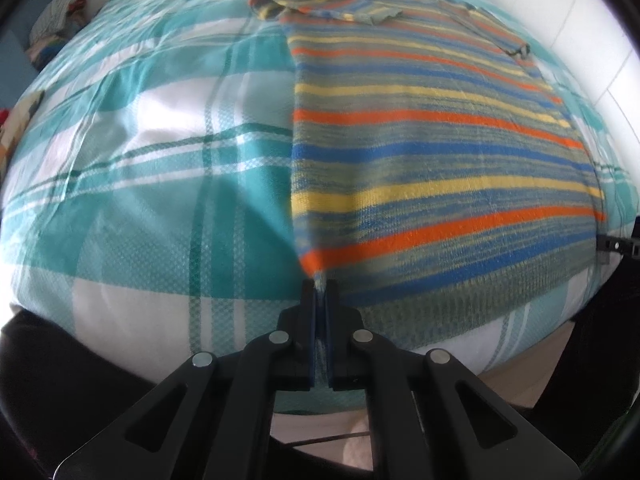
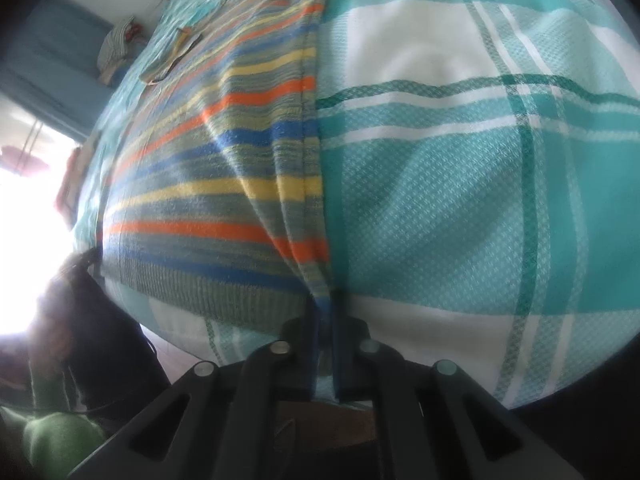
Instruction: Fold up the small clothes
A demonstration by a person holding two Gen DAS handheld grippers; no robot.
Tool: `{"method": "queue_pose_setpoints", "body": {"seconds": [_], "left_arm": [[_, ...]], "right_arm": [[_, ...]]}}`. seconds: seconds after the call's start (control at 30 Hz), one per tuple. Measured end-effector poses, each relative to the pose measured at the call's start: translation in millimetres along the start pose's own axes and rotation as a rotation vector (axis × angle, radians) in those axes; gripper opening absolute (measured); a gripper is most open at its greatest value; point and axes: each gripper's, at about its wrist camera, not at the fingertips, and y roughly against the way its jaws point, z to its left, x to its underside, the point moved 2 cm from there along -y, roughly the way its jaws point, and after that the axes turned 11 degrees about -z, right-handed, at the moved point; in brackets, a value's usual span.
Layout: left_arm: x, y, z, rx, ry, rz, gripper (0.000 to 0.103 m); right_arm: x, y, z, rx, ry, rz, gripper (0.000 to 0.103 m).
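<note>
A small striped knit sweater (image 1: 432, 128), with orange, yellow, blue and grey-green bands, lies spread flat on the teal-and-white plaid bedcover (image 1: 160, 168). My left gripper (image 1: 319, 286) is shut on the sweater's near left hem corner. In the right wrist view the same sweater (image 2: 224, 168) runs away from me, and my right gripper (image 2: 325, 300) is shut on its near right hem corner. Both sleeves lie folded across the sweater's far end (image 1: 320, 4).
The bedcover (image 2: 480, 184) extends wide to the right. A pile of crumpled clothes (image 1: 60, 12) sits by the far left edge of the bed and shows in the right wrist view (image 2: 118, 46). The bed's near edge is just below both grippers.
</note>
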Motion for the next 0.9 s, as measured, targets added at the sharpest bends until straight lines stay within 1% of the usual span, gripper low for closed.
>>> {"method": "queue_pose_setpoints", "body": {"seconds": [0.1,0.13,0.17,0.2,0.23,0.27,0.3,0.33,0.37,0.4,0.43,0.5,0.53,0.57,0.63,0.67,0.7,0.73,0.77,0.8,0.83,0.9], "left_arm": [[1.2,1.7,-0.6,-0.008,0.014,-0.015,0.005],[1.7,3.9,-0.1,-0.009,0.021,-0.021,0.006],[2.5,5.8,-0.1,-0.010,0.025,-0.020,0.014],[4.0,7.9,0.1,-0.011,0.029,-0.017,0.032],[4.8,11.5,1.1,-0.014,0.031,-0.014,0.046],[5.0,15.4,2.3,-0.024,0.032,-0.017,0.075],[4.8,20.6,3.9,-0.041,0.029,-0.031,0.090],[5.0,29.0,4.5,-0.061,0.018,-0.055,0.091],[4.8,32.8,4.5,-0.067,0.009,-0.063,0.091],[3.8,37.7,4.5,-0.070,0.001,-0.069,0.091],[1.0,44.8,5.7,-0.077,0.000,-0.085,0.091],[-7.8,55.3,8.1,-0.083,0.001,-0.122,0.091],[-17.0,64.3,9.4,-0.087,0.004,-0.161,0.091],[-23.3,70.0,9.8,-0.088,0.007,-0.190,0.091],[-45.0,85.3,8.9,-0.079,0.016,-0.293,0.092],[-51.8,89.3,8.8,-0.073,0.019,-0.332,0.096],[-63.5,91.5,4.5,-0.069,0.024,-0.389,0.098],[-70.2,90.1,1.3,-0.064,0.028,-0.420,0.098],[-79.9,84.3,-6.4,-0.045,0.032,-0.466,0.098],[-85.1,77.6,-11.3,-0.030,0.035,-0.488,0.098],[-89.7,63.5,-21.0,-0.003,0.037,-0.517,0.098],[-90.8,37.4,-31.8,0.041,0.034,-0.522,0.098]], "right_arm": [[1.2,2.9,2.9,0.016,-0.003,-0.009,0.004],[1.6,2.6,4.9,0.017,-0.006,-0.011,0.005],[2.4,3.9,5.9,0.016,-0.016,-0.014,0.009],[3.2,4.4,6.8,0.020,-0.028,-0.012,0.011],[4.9,6.7,4.9,0.026,-0.039,-0.007,0.018],[7.9,9.7,5.3,0.042,-0.051,0.006,0.028],[9.6,10.1,6.9,0.051,-0.051,0.011,0.035],[12.7,13.1,9.0,0.074,-0.039,0.020,0.048],[15.5,15.8,11.3,0.104,-0.018,0.026,0.059],[18.8,19.0,14.2,0.149,0.015,0.031,0.062],[20.8,20.6,15.9,0.174,0.038,0.035,0.065],[22.3,26.5,19.8,0.243,0.122,0.037,0.065],[21.1,28.9,20.8,0.263,0.147,0.034,0.065],[15.2,33.7,20.5,0.302,0.187,0.022,0.065],[-8.8,50.3,20.7,0.388,0.255,-0.052,0.065],[-21.9,58.3,22.5,0.420,0.280,-0.092,0.065],[-35.5,66.0,25.7,0.440,0.304,-0.134,0.065],[-53.2,74.6,31.1,0.449,0.331,-0.189,0.065],[-73.9,82.5,39.7,0.442,0.363,-0.253,0.065],[-94.9,86.2,50.9,0.426,0.404,-0.311,0.065],[-106.2,85.8,58.4,0.414,0.434,-0.339,0.066],[-145.7,70.2,85.4,0.363,0.551,-0.404,0.067]]}}
